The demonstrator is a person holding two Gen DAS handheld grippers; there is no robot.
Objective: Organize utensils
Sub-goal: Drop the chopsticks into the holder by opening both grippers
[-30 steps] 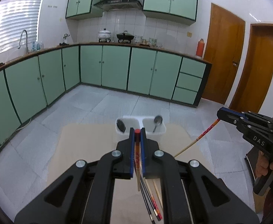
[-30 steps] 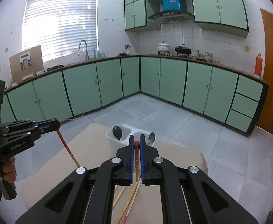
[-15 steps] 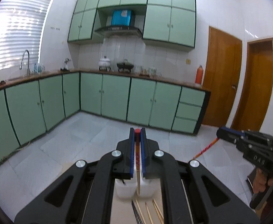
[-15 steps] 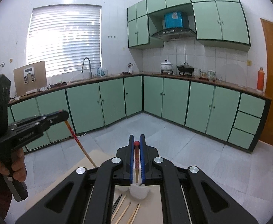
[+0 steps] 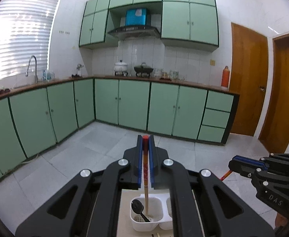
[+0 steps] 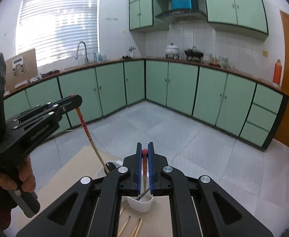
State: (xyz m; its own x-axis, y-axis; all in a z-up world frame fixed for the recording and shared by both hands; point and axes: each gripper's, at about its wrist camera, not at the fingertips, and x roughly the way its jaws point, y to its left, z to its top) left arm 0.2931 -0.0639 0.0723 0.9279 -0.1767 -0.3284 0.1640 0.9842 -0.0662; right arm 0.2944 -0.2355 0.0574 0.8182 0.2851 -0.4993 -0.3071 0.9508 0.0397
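Both grippers advanced over holder (image 5: pixel 146 215) | left gripper (image 5: pixel 145 138), right gripper (image 6: pixel 144 151) pinching chopsticks

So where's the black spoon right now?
In the left wrist view the black spoon leans in the left compartment of the white holder, low in the centre, right beside the tip of the chopstick held by the left tool.

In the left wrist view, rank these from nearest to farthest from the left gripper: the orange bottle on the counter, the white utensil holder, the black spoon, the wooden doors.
1. Black spoon and white utensil holder, just below the left gripper; the spoon stands inside the holder, too close to separate.
2. Wooden doors, across the floor, right.
3. Orange bottle, on the counter's far right end; nearly level with the doors.
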